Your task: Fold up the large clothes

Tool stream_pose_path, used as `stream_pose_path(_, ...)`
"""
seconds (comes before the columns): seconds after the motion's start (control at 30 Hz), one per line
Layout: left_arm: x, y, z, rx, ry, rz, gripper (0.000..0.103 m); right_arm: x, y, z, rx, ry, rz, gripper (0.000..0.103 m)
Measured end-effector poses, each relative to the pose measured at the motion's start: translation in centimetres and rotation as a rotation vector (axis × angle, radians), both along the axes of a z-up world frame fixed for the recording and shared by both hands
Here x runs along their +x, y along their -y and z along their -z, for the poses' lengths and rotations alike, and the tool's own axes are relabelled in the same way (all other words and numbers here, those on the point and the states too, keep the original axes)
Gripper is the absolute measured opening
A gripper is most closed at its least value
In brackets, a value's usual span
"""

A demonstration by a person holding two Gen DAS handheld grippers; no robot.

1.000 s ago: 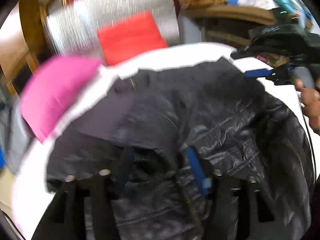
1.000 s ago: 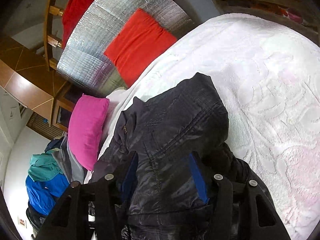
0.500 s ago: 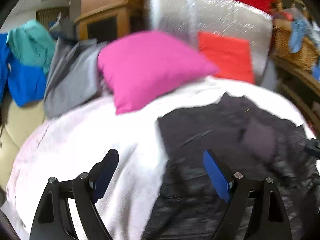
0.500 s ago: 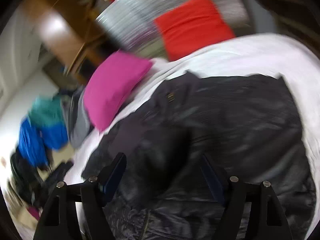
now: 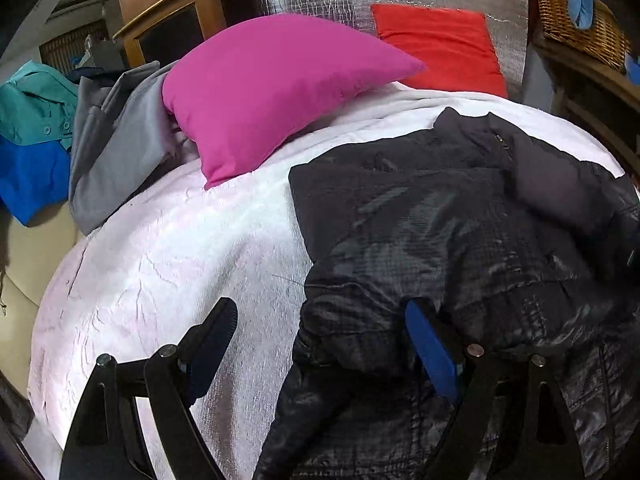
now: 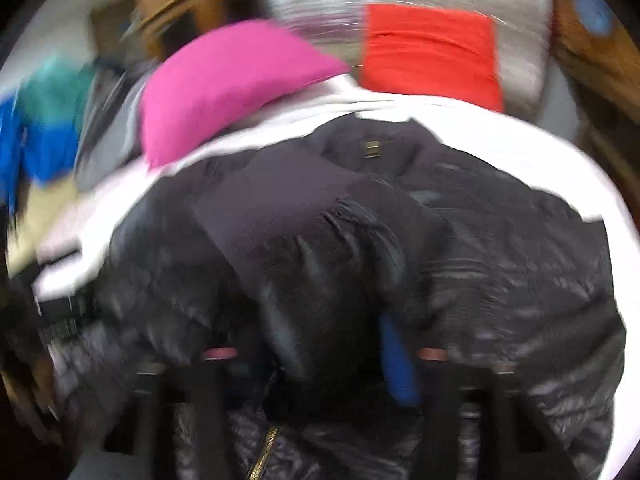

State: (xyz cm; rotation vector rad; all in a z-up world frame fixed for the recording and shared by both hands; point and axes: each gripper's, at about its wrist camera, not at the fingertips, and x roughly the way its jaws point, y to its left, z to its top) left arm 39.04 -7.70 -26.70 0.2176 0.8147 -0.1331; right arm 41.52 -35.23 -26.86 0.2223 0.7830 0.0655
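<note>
Nearest the left camera, the left gripper (image 5: 320, 344) has its fingers spread wide over the near left edge of the black jacket (image 5: 460, 248), nothing pinched; they've just been opening. One finger hovers over the white bedspread (image 5: 160, 248), the other over the fabric.

The right gripper (image 6: 316, 344) view is blurry. Its fingers have just been closing with a bunched fold of jacket between them, and it looks like they're clamped on it.

My take for this step: get the left fingers on a real edge, not just the slippery top layer, and lift both sides evenly.

The jacket lies on the bed's right half, collar at the far end toward the red cushion (image 5: 436, 44), so its long axis runs near to far. The pink pillow (image 5: 272, 92) sits far left.
</note>
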Motion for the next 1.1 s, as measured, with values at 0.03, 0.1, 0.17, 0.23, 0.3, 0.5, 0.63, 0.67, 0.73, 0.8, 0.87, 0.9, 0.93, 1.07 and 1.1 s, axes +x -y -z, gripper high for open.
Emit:
stream_pose_path(0.03, 0.0, 0.1, 0.1, 0.005, 0.003, 0.002, 0.086, -0.1, 1.3, -0.2, 0.047, 0.012, 0.037, 0.034)
stream_pose_path(0.1, -0.3, 0.3, 0.1, 0.018, 0.019, 0.007, 0.086, -0.9, 5.5, 0.0, 0.182, 0.009, 0.140, 0.034)
stream_pose_path(0.17, -0.7, 0.8, 0.0, 0.043, 0.044, 0.016, 0.086, -1.3, 8.3, 1.0, 0.298, -0.029, 0.197, 0.034)
stream_pose_path(0.23, -0.9, 1.3, -0.1, 0.054, 0.056, 0.032, 0.086, -2.0, 10.8, 2.2, 0.434, -0.081, 0.242, 0.034)
stream_pose_path(0.3, -1.1, 1.7, -0.1, 0.058, 0.059, 0.043, 0.086, -2.6, 12.6, 3.4, 0.560, -0.116, 0.254, 0.034)
stream_pose_path(0.5, -1.1, 2.2, 0.0, 0.075, 0.066, 0.048, 0.086, -3.6, 14.7, 2.3, 0.642, -0.042, 0.299, 0.081)
stream_pose_path(0.63, -1.0, 2.3, 0.0, 0.076, 0.064, 0.049, 0.086, -2.8, 15.6, 3.1, 0.706, -0.034, 0.316, 0.081)
stream_pose_path(0.67, -1.0, 2.3, 0.0, 0.075, 0.063, 0.050, 0.086, -2.3, 15.9, 3.6, 0.714, -0.040, 0.332, 0.081)
stream_pose_path(0.73, -1.0, 2.3, 0.0, 0.074, 0.063, 0.051, 0.086, -1.5, 16.0, 4.4, 0.721, -0.048, 0.344, 0.080)
stream_pose_path(0.8, -1.0, 2.3, 0.1, 0.077, 0.064, 0.051, 0.086, -1.2, 16.0, 4.4, 0.691, -0.037, 0.356, 0.054)
stream_pose_path(0.87, -1.0, 2.4, 0.1, 0.080, 0.066, 0.052, 0.086, -1.1, 15.7, 4.6, 0.681, -0.043, 0.355, 0.030)
stream_pose_path(0.9, -1.1, 2.3, 0.1, 0.078, 0.064, 0.054, 0.086, -1.3, 15.8, 4.6, 0.693, -0.030, 0.367, 0.028)
stream_pose_path(0.93, -1.1, 2.3, 0.2, 0.077, 0.064, 0.054, 0.086, -1.7, 15.7, 4.2, 0.683, -0.007, 0.372, 0.026)
stream_pose_path(1.07, -1.3, 2.4, 0.0, 0.068, 0.066, 0.065, 0.087, -3.2, 14.5, 0.0, 0.518, 0.153, 0.352, 0.023)
stream_pose_path(1.1, -1.4, 2.5, -0.1, 0.070, 0.070, 0.069, 0.087, -4.0, 13.9, -1.5, 0.461, 0.216, 0.326, 0.023)
